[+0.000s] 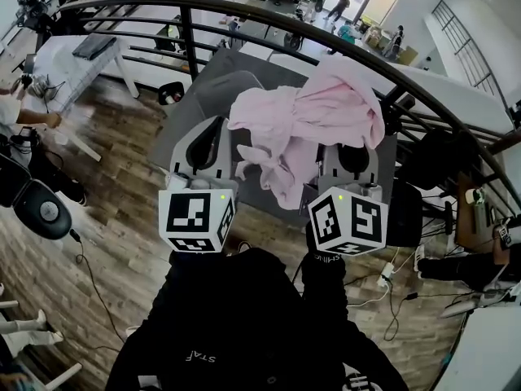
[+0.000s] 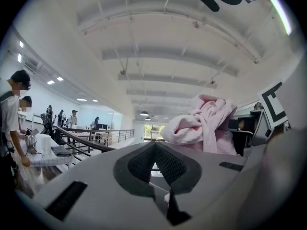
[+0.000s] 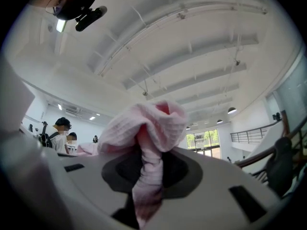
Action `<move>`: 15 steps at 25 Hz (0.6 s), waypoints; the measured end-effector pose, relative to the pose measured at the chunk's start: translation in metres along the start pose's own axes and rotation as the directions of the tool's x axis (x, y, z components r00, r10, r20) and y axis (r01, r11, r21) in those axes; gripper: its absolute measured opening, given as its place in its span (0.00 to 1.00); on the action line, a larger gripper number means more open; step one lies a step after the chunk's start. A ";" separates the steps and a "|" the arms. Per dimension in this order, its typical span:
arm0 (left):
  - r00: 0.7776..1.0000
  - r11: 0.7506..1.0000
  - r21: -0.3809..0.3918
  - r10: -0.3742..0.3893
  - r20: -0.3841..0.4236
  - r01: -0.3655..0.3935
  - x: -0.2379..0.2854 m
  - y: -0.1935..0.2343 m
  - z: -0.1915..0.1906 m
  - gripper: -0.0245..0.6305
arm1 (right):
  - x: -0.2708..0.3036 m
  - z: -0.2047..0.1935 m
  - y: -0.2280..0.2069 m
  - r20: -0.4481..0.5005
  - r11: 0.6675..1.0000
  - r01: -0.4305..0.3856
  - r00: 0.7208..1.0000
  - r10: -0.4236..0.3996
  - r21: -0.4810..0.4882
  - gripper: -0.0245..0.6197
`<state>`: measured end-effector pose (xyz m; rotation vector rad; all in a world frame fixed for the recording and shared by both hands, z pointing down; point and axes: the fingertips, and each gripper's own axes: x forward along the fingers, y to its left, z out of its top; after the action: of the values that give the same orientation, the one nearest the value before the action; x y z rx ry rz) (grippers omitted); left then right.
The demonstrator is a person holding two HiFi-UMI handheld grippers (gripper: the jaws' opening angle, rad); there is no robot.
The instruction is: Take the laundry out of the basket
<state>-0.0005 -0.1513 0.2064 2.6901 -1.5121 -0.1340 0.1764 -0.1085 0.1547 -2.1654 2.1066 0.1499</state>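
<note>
Head view: garment [image 1: 319, 119] in right tool [image 1: 348, 155]

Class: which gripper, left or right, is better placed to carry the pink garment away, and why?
Right, probably. The right gripper has its jaws clamped on the pink garment, while the left gripper has its jaws together on nothing.

Laundry garment [image 1: 309, 120] sits in the right claw [image 3: 149, 159] and spreads left. Left claw [image 1: 207, 141] just beside it, at its left. Railing [image 1: 269, 15] behind both. Table [image 1: 77, 59] far left.
</note>
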 end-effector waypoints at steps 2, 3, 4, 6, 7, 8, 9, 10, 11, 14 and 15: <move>1.000 1.000 0.001 -0.003 -0.020 0.003 -0.002 -0.002 -0.009 0.04 | -0.005 -0.013 -0.001 -0.024 1.000 0.010 1.000 -0.010 0.006 0.20; 1.000 1.000 0.002 -0.004 -0.030 0.004 -0.003 -0.003 -0.013 0.04 | -0.006 -0.019 -0.002 -0.034 1.000 0.014 0.999 -0.014 0.009 0.20; 0.999 1.000 0.003 -0.005 -0.038 0.005 -0.003 -0.004 -0.017 0.04 | -0.008 -0.025 -0.003 -0.044 1.000 0.017 0.999 -0.017 0.012 0.20; 0.999 1.000 0.007 -0.004 -0.051 0.005 -0.003 -0.005 -0.025 0.04 | -0.010 -0.036 -0.004 -0.060 1.000 0.023 0.998 -0.022 0.011 0.20; 0.999 1.000 0.008 -0.004 -0.054 0.005 -0.001 -0.005 -0.029 0.04 | -0.011 -0.041 -0.004 -0.067 1.000 0.026 0.997 -0.025 0.007 0.20; 0.998 1.000 0.008 -0.005 -0.057 0.005 0.000 -0.005 -0.032 0.04 | -0.011 -0.046 -0.004 -0.073 1.000 0.029 0.997 -0.029 0.003 0.20; 0.998 1.000 0.008 -0.004 -0.060 0.005 0.002 -0.004 -0.036 0.04 | -0.010 -0.052 -0.004 -0.080 1.000 0.031 0.996 -0.031 -0.001 0.20; 0.998 1.000 0.010 -0.004 -0.062 0.004 0.005 -0.003 -0.039 0.04 | -0.010 -0.058 -0.005 -0.087 0.999 0.033 0.996 -0.034 -0.004 0.20; 0.998 1.000 0.014 -0.004 -0.065 0.005 0.007 -0.002 -0.043 0.04 | -0.010 -0.064 -0.006 -0.094 0.999 0.036 0.995 -0.037 -0.008 0.20; 0.997 1.000 0.016 -0.008 -0.078 0.009 0.010 -0.001 -0.055 0.04 | -0.011 -0.081 -0.006 -0.114 0.999 0.046 0.992 -0.048 -0.023 0.20; 0.997 1.000 0.015 -0.009 -0.081 0.011 0.010 -0.002 -0.058 0.04 | -0.012 -0.084 -0.006 -0.119 0.998 0.049 0.992 -0.052 -0.032 0.20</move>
<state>0.0121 -0.1590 0.2630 2.6805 -1.4834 -0.0136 0.1813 -0.1096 0.2400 -2.2963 2.1211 0.0468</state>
